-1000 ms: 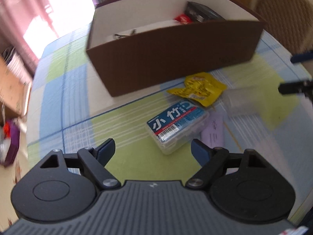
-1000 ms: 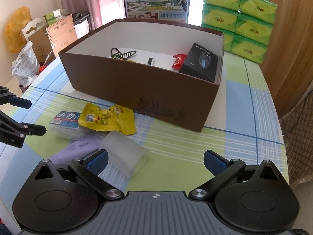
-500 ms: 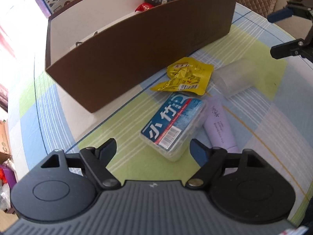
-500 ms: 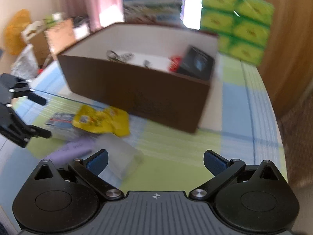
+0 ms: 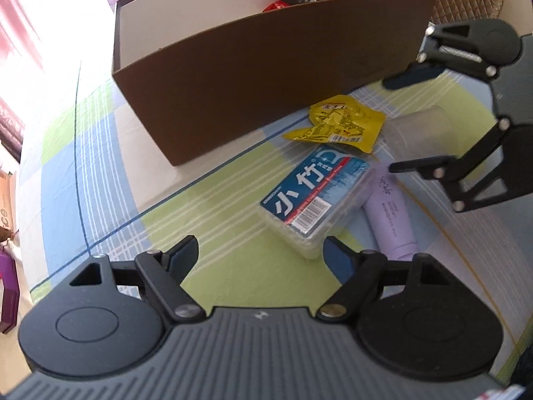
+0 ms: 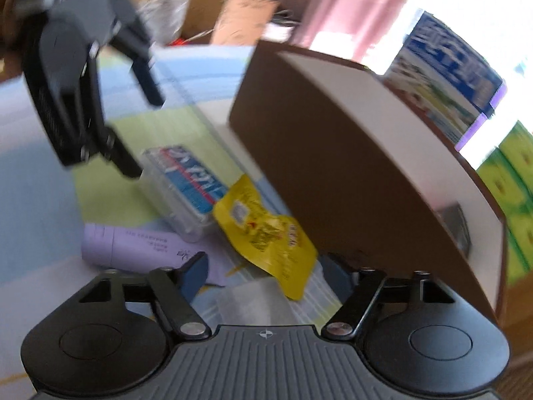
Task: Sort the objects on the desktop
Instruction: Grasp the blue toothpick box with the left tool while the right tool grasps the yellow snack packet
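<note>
Both tools are hanging spread apart, gripping nothing. The right tool (image 6: pixel 263 271) is straddling the clear cup (image 5: pixel 421 133), while the left tool (image 5: pixel 261 253) is hovering near the toothpick box (image 5: pixel 314 196). Everything's lying on the bench (image 5: pixel 100 166) beside the brown box (image 5: pixel 266 66).

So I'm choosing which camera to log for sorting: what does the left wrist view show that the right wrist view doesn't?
Only the left wrist view shows the red packet inside the brown box, sharply.

Only the right wrist view, which is blurred, shows the green packs and the cluttered bags beyond the table.

Both share the box, yellow packet, blue-labelled case, purple tube, clear cup, and both open hand-held grippers: left, right.
</note>
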`<state>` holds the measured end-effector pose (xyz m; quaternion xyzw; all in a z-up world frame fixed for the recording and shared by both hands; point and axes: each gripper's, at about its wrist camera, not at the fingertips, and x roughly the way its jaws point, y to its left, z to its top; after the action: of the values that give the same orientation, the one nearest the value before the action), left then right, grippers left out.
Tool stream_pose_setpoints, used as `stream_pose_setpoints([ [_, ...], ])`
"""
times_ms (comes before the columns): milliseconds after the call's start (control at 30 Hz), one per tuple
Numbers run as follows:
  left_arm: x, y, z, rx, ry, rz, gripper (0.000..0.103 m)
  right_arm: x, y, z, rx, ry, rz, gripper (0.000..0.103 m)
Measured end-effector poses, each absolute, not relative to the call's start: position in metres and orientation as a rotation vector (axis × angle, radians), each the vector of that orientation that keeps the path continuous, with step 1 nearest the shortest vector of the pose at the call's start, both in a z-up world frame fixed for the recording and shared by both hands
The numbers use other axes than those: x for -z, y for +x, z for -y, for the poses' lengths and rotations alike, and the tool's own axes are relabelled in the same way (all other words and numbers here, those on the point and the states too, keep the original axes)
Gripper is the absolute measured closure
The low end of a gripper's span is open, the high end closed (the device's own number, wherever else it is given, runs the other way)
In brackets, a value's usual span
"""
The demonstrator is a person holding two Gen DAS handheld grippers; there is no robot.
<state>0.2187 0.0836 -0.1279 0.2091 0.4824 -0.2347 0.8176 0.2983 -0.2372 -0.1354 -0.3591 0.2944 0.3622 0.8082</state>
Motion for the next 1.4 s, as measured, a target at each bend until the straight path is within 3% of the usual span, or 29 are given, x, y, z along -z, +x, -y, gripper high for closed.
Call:
stream_pose_setpoints([
  [200, 0.130, 0.217, -0.086, 0.500, 0.426, -1.034, 0.024, 0.153, 0.311, 0.227, -0.796, -0.828, -0.597, 0.045],
  [267, 0.131, 0.218, -0.086, 0.500, 0.426, -1.036, 0.024, 0.158, 0.311, 0.225, -0.805, -0.863, -0.571, 0.054],
  [333, 0.132, 0.218, -0.086, 0.501, 0.427, -1.038, 0.024, 0.162, 0.309, 0.223, -0.815, -0.906, -0.553, 0.079],
  [433, 0.131, 0.218, -0.084, 0.507, 0.429, -1.033, 0.024, 0.159, 0.304, 0.227, -0.830, -0.893, -0.498, 0.097],
  [933, 0.132, 0.228, -0.053, 0.671, 0.569, -0.980, 0.024, 0.095, 0.359, 0.273, -0.685, -0.194, -0.822, 0.103],
  [1133, 0.146, 0.233, -0.042, 0.687, 0.560, -0.997, 0.047, 0.088, 0.365, 0.286, -0.644, -0.053, -0.875, 0.103],
  [1400, 0.149, 0.231, -0.055, 0.545, 0.452, -1.016, 0.048, 0.090, 0.362, 0.285, -0.669, -0.078, -0.869, 0.103],
])
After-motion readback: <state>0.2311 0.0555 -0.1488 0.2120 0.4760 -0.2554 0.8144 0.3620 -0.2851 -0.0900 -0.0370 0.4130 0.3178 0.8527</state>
